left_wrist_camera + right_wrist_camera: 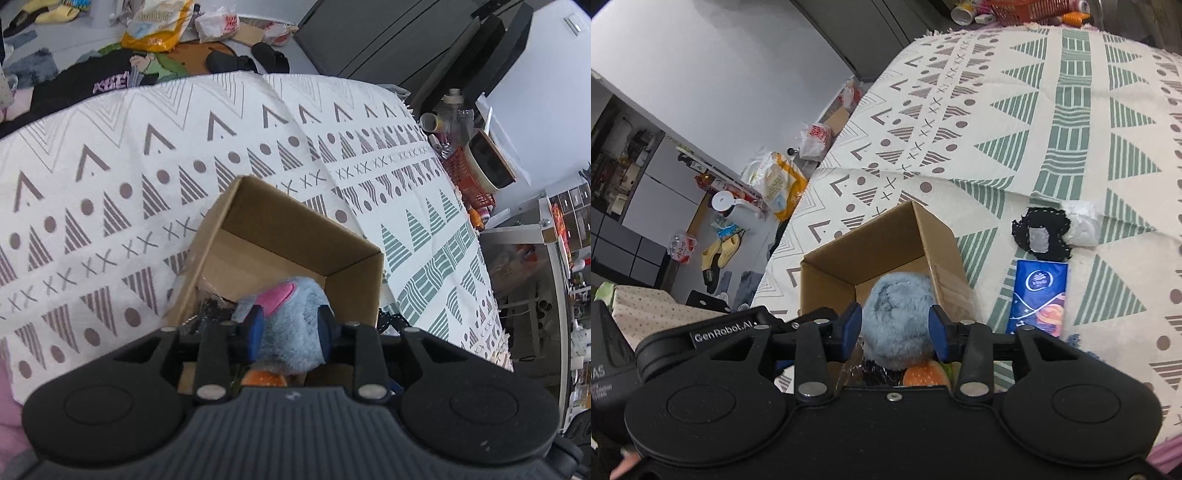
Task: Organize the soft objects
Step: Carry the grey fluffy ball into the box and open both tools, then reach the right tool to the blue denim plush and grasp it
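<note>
Both claws, left claw point(290, 325) and right claw point(897, 323), clamp the blue plush point(899, 314) over the box point(886, 236).

Bright, even daylight; fisheye-warped edges.

Plush toy point(291, 325) hides the cardboard box point(295, 236) floor.

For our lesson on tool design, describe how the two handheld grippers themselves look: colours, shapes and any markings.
Both are matte black plastic. The left gripper has blue pads on its fingers, two round domed side housings, silver pivot bolts and a ribbed grey centre. The right gripper looks alike, with a smooth centre. White "GenRobot.AI" lettering shows beside it.
</note>
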A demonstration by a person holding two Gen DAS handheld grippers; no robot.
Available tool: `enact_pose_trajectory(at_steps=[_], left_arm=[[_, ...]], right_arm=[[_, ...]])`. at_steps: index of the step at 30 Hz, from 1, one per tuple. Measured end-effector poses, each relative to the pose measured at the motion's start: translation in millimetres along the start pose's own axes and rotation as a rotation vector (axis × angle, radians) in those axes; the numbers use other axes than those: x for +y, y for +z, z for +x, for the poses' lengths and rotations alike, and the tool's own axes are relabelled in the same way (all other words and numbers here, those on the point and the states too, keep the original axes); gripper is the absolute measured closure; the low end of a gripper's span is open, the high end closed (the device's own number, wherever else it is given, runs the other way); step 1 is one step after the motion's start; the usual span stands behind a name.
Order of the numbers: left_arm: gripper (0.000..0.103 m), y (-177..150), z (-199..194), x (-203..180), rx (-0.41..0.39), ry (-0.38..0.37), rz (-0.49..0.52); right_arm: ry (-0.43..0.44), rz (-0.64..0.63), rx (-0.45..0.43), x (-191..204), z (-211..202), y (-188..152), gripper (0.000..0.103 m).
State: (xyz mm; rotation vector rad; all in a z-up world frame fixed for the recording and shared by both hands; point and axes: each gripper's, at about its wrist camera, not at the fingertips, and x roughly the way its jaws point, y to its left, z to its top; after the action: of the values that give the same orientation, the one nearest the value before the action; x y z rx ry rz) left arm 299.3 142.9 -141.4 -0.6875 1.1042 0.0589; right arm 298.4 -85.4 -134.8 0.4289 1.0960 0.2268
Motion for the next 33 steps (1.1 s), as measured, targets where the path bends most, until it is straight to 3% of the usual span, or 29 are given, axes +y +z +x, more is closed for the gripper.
enact_pose_trajectory(at_steps=[3, 8, 14, 17, 22, 27, 33], left_arm=[[0.055, -4, -16, -7, -0.034, 0.024, 0.054], [0.041, -19, -41, -17, -0.094, 0.036, 0.134], [0.037, -40, -62, -25, -0.15, 0.076, 0.221], [0.03, -51, -70, -25, -0.171, 0.086, 0.244], [0.028, -73, -81, -27, -0.188, 0.094, 0.313], [0.02, -98, -86, -35, -0.193, 0.093, 0.417], [0.018, -118, -83, -49, -0.161, 0.091, 0.532]], right_arm=[[0.01, -0.038, -0.017, 1, -16, -4, 0.054], [0.016, -0.11, -0.04, 3, -39, -12, 0.052], [0.038, -0.149, -0.065, -1, -65, -25, 0.037], [0.017, -0.187, -0.08, -3, -76, -35, 0.034], [-0.02, -0.227, -0.127, -12, -96, -49, 0.024], [-0.042, -0.209, -0.149, -29, -111, -58, 0.022], [-0.066, -0.152, -0.141, -52, -114, -66, 0.022]])
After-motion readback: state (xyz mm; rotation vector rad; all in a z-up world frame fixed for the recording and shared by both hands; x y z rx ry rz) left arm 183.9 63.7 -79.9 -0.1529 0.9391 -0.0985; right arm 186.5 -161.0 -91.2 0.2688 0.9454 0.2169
